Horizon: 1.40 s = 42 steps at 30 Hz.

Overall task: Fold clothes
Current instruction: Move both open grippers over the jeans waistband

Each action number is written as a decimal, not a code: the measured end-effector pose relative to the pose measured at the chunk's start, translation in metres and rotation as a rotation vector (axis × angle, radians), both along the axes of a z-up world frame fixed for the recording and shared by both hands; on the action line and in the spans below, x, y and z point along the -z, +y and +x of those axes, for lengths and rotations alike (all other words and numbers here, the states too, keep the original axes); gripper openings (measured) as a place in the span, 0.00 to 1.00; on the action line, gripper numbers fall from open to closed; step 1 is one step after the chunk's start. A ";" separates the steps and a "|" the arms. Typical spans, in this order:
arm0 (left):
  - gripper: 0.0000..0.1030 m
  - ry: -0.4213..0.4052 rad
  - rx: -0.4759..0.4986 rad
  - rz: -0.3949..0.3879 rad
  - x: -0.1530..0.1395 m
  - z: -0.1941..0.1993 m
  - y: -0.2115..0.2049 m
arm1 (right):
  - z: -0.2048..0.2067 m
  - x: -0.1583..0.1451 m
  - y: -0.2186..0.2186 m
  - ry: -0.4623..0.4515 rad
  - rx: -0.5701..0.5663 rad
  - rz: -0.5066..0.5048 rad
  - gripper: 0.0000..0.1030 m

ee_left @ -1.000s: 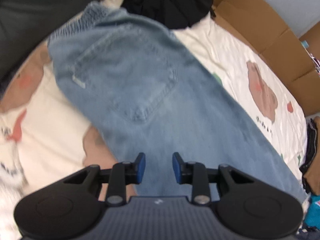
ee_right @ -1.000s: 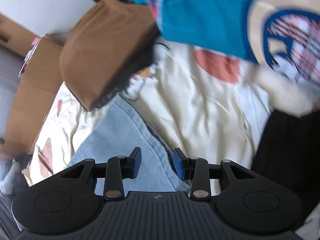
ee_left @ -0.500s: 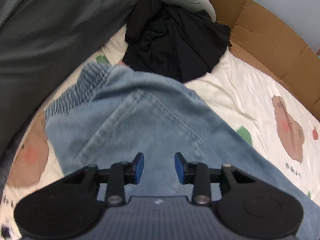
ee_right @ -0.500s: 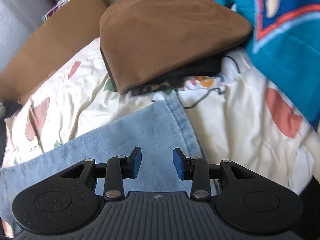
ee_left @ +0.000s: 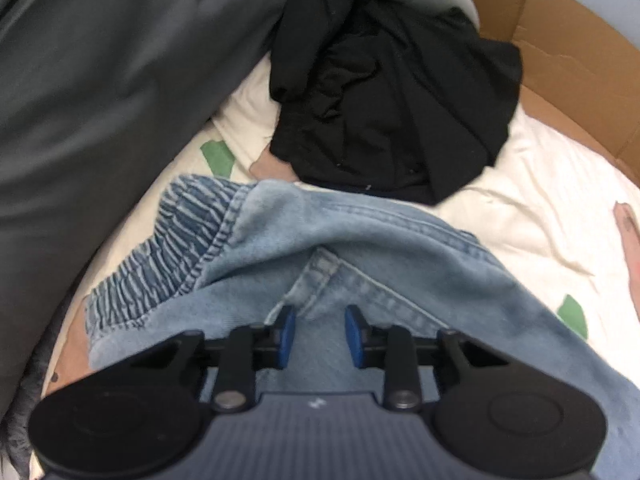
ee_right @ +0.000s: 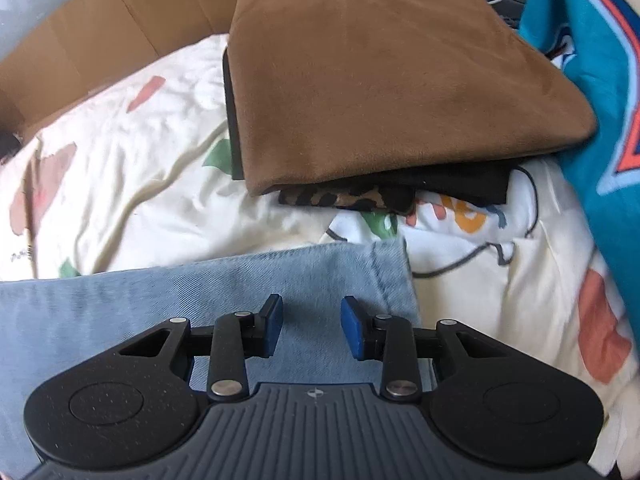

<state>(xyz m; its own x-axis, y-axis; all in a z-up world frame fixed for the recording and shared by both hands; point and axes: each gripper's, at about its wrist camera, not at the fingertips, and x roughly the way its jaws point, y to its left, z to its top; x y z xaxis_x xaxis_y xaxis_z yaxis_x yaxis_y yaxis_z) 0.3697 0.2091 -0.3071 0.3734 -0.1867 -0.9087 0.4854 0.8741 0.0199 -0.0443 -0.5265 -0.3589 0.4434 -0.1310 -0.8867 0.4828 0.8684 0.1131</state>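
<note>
The jeans (ee_left: 360,264) lie flat on the printed sheet (ee_right: 140,152); the left gripper (ee_left: 319,330) has reached their waistband, jaws closing but still apart, the right gripper (ee_right: 311,326), empty and parted, their hem: both ends are ready to grasp

The right gripper (ee_right: 311,326) hangs with its jaws apart over the hem end of the jeans (ee_right: 168,292). Beyond the jeans lies a folded brown garment (ee_right: 384,80).

Printed cream bedsheet (ee_right: 168,184), cardboard (ee_left: 568,40), dark grey cushion (ee_left: 100,100).
</note>
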 end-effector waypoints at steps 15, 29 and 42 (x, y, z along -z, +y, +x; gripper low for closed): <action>0.30 -0.006 0.044 0.049 0.023 0.028 -0.024 | 0.042 0.009 -0.013 0.025 -0.032 -0.066 0.34; 0.26 -0.023 0.187 -0.063 -0.018 -0.052 -0.048 | 0.052 -0.028 0.060 -0.085 -0.152 0.023 0.35; 0.32 0.067 0.350 -0.110 0.011 -0.150 -0.113 | 0.057 -0.009 0.142 -0.029 -0.300 0.074 0.36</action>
